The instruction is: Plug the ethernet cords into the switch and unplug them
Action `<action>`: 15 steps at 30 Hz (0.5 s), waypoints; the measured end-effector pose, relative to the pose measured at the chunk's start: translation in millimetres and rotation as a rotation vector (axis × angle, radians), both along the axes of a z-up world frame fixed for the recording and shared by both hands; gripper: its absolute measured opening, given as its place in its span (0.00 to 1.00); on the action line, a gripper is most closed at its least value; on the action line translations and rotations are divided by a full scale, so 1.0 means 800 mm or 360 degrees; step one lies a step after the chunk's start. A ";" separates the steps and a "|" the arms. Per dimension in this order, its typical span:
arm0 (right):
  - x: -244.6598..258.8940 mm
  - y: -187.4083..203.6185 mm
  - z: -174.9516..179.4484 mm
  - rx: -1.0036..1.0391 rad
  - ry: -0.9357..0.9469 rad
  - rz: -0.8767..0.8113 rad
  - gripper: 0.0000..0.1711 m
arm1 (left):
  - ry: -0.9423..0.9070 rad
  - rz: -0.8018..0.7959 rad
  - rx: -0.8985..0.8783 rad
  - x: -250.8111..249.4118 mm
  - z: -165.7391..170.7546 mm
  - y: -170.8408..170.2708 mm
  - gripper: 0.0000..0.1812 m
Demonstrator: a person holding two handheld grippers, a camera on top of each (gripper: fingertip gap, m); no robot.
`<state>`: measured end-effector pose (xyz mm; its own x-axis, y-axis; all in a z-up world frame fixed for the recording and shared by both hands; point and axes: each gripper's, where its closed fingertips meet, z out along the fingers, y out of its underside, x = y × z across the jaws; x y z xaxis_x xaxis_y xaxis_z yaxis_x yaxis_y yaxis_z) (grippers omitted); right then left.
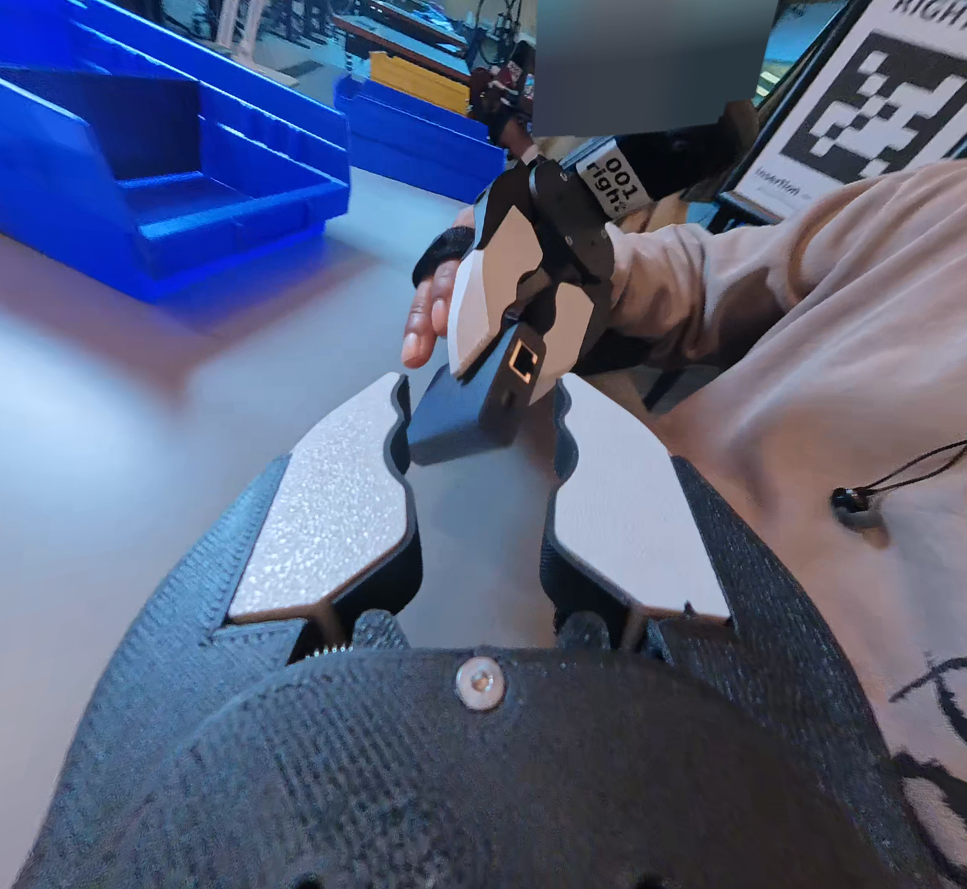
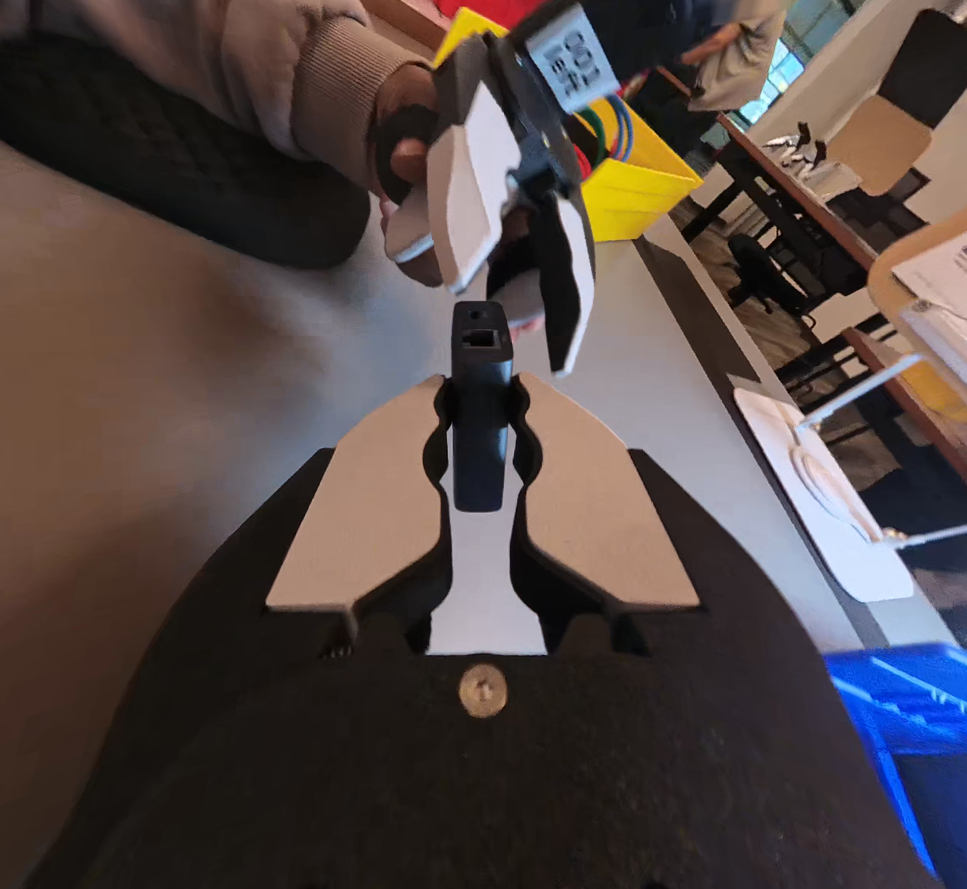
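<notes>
Fingers (image 2: 549, 403) of the right gripper (image 2: 479, 388) clamp the black switch (image 2: 479, 424). Left gripper (image 1: 479, 388) fingers stand apart, empty, facing it. Blue bins (image 1: 157, 158) sit beyond on the tabletop (image 1: 131, 419).

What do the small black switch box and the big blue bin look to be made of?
Switch, shut between the right tool's fingers: likely moulded plastic, matte black, with smooth faces and rounded edges; its port shows a metallic glint inside. Blue bin: looks like rigid injection-moulded plastic, semi-gloss, with ribbed stepped walls and soft highlights.

The right claw's fingers (image 2: 575, 487) hide the middle of the black switch (image 2: 479, 341).
</notes>
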<state>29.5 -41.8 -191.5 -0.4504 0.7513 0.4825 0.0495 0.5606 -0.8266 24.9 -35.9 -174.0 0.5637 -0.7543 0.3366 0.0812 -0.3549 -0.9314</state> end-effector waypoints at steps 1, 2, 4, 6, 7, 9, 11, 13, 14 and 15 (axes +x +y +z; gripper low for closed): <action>0.000 0.007 0.001 -0.0031 -0.0002 -0.0028 0.12 | 0.0060 0.0040 0.0043 -0.005 0.000 0.002 0.28; 0.001 0.013 0.003 -0.0059 0.0005 -0.0051 0.12 | 0.0137 0.0074 0.0082 -0.007 -0.004 0.004 0.27; 0.003 0.019 0.005 -0.0099 -0.0002 -0.0060 0.12 | 0.0372 0.0147 0.0184 -0.006 -0.016 0.010 0.25; 0.005 0.017 0.007 -0.0122 0.0002 -0.0049 0.12 | 0.0649 0.0182 0.0335 0.000 -0.027 0.012 0.22; 0.005 0.015 0.008 -0.0128 -0.0001 -0.0039 0.12 | 0.0758 0.0179 0.0409 0.004 -0.029 0.011 0.19; 0.006 0.010 0.009 -0.0162 -0.0010 -0.0011 0.12 | 0.0892 0.0212 0.0501 0.009 -0.031 0.012 0.12; 0.006 0.010 0.010 -0.0194 -0.0009 -0.0005 0.12 | 0.0891 0.0233 0.0495 0.008 -0.027 0.013 0.12; 0.003 0.013 0.017 -0.0261 0.0010 -0.0030 0.13 | 0.0779 0.0259 0.0419 0.005 -0.022 0.014 0.12; 0.000 0.019 0.020 -0.0267 0.0035 -0.0077 0.14 | 0.0698 0.0285 0.0361 0.002 -0.020 0.017 0.12; -0.003 0.025 0.024 -0.0253 0.0069 -0.0135 0.15 | 0.0605 0.0317 0.0298 -0.001 -0.017 0.019 0.12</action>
